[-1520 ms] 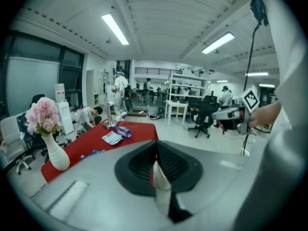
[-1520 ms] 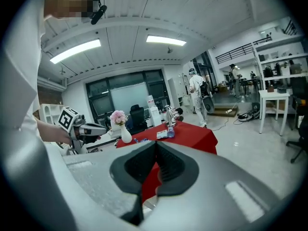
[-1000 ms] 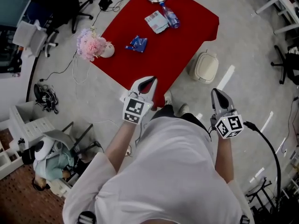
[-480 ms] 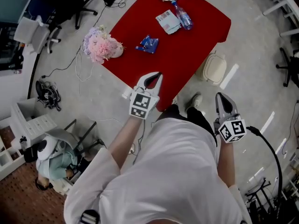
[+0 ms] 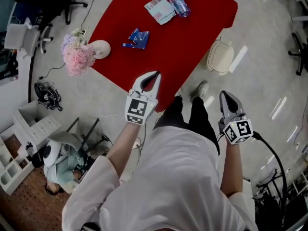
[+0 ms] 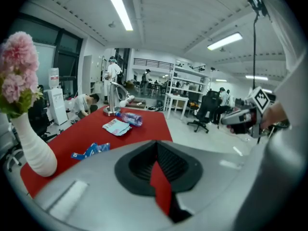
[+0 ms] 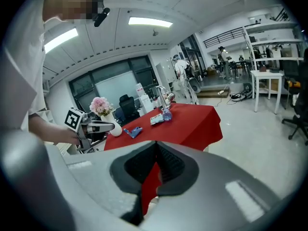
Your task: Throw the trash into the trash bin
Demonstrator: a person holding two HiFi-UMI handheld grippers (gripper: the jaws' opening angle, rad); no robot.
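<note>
On the red table point(image 5: 192, 37) lie a blue wrapper point(image 5: 136, 37), a crumpled paper pack point(image 5: 160, 8) and a plastic bottle point(image 5: 177, 3). A cream trash bin point(image 5: 220, 57) stands on the floor by the table's right side. My left gripper point(image 5: 154, 75) hangs over the table's near corner, shut and empty. The right gripper point(image 5: 224, 95) is held over the floor near the bin, jaws together, nothing in them. The left gripper view shows the wrapper point(image 6: 90, 150), pack point(image 6: 115, 126) and bottle point(image 6: 129, 118) ahead. In the right gripper view they lie further off, wrapper point(image 7: 133, 131) nearest.
A white vase of pink flowers point(image 5: 82, 57) stands at the table's left corner. A metal stand point(image 6: 111, 110) is at the far end. Office chairs point(image 5: 53, 6), cables, a white shelf point(image 5: 36, 129) and a chair with a plush toy point(image 5: 60, 160) crowd the floor at left.
Both grippers have come down a little, still shut and empty. The head view has swung, so the table, vase and bin sit differently in the picture.
</note>
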